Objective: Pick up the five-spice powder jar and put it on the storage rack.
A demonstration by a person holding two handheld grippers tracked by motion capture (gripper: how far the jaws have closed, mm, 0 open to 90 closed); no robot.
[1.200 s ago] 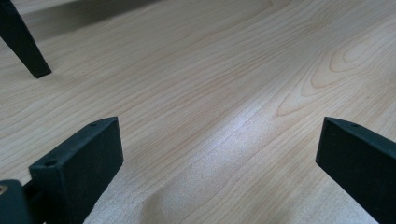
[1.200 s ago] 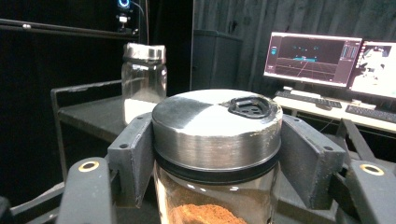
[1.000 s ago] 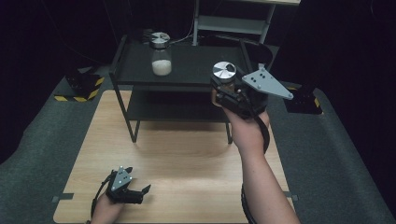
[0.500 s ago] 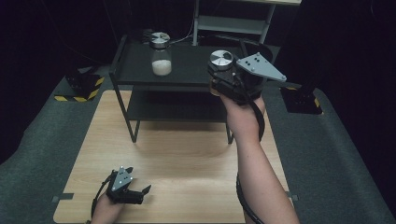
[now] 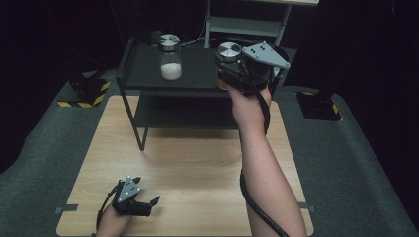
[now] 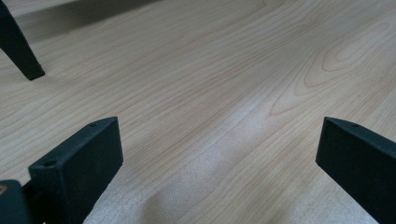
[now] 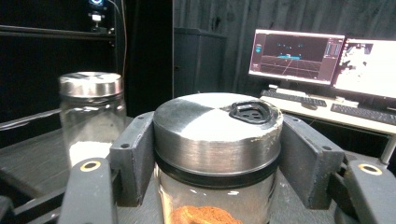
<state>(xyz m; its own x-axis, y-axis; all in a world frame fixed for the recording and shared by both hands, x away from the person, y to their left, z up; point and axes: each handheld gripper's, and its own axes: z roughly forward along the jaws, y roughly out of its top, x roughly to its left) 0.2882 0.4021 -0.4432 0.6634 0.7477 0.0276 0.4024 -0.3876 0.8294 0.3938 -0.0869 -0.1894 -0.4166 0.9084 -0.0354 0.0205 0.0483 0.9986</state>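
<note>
**Second jar carried up to the shelf rack, not yet set down**

The black shelf rack [image 5: 143, 64] stands at the far end of the tabletop [image 5: 188, 168], and its top shelf lies directly under and ahead of the right tongs [image 5: 228, 66]. One glass jar with white powder [image 5: 170, 61] already stands there, to the left of those tongs and apart from them. That part looks done.

The jar with orange powder [image 7: 217, 154] is gripped between the right tongs, whose jaws press against its steel lid on both sides, about half closed. It appears to hang just above the shelf's right part; whether its base touches the shelf I cannot tell. What remains, as I judge it, is lowering it, letting go and withdrawing.

The left tongs [image 5: 141, 205] rest wide open on the near left of the tabletop, holding nothing, with bare wood between the jaws.

Compared with half a second ago, the right tongs and their jar have moved slightly farther over the shelf, toward the white-powder jar. The left tongs have not shifted.
</note>
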